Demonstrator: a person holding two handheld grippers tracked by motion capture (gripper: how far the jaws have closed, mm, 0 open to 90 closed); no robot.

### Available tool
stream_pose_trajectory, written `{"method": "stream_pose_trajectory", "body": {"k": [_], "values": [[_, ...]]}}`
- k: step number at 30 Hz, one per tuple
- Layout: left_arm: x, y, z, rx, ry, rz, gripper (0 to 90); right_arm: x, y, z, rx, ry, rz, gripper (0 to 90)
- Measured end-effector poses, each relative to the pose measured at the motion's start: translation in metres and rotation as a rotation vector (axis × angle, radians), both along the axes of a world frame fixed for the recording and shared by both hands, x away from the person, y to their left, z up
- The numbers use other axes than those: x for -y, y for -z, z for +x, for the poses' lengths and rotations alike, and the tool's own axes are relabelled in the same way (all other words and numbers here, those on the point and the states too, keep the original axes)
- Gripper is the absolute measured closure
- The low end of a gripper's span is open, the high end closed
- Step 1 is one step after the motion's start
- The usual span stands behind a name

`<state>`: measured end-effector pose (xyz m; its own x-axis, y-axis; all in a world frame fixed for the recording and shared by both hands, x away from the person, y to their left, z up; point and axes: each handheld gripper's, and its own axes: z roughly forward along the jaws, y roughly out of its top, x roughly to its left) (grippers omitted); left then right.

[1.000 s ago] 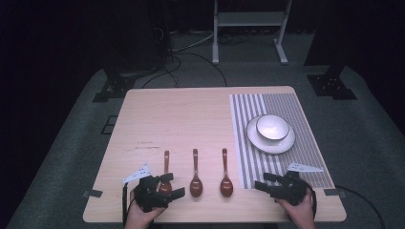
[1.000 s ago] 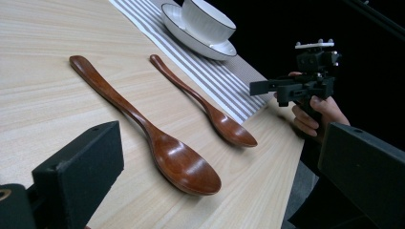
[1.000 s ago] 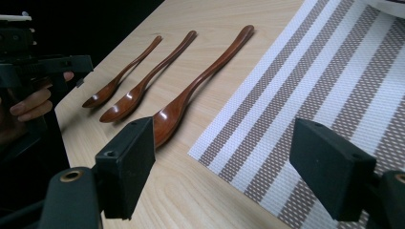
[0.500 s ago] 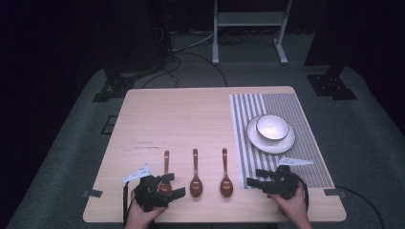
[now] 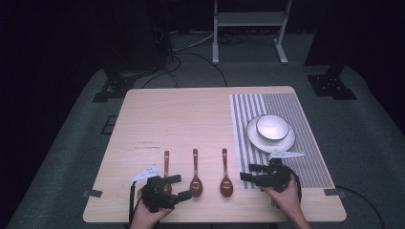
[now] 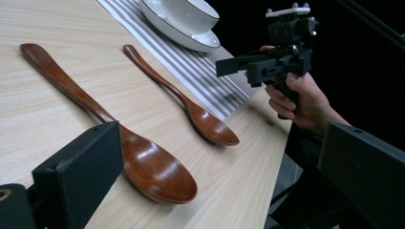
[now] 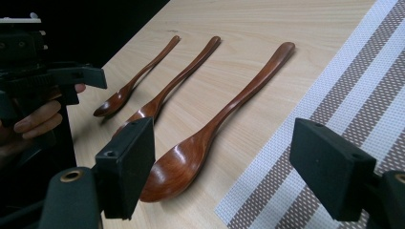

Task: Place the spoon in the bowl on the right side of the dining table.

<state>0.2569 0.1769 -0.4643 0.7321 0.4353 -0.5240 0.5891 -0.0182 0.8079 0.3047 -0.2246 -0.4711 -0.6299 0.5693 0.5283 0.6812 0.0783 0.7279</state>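
Both grippers, left gripper [image 5: 175, 187] and right gripper [image 5: 250, 172], jaws open and empty, flank three wooden spoons [image 5: 195, 173] at lower centre (rigid, light, smooth; best pinched mid-handle).

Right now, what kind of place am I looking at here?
Probably a recording studio or lab set up as a dining table, not a home. A wooden table stands on grey carpet amid dark surroundings, with stand feet and cables behind it. Three wooden spoons and a bowl are laid out.
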Motion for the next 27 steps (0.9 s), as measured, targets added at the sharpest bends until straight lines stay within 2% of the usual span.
{"method": "stream_pose_trajectory", "body": {"k": [24,27], "values": [[0.027,0.007,0.0,-0.033,0.08,0.031,0.2,-0.015,-0.011,0.021,-0.015,-0.024,-0.014,22.6],[0.03,0.008,-0.001,-0.037,0.093,0.035,0.2,-0.017,-0.014,0.021,-0.005,-0.029,-0.015,22.6]]}}
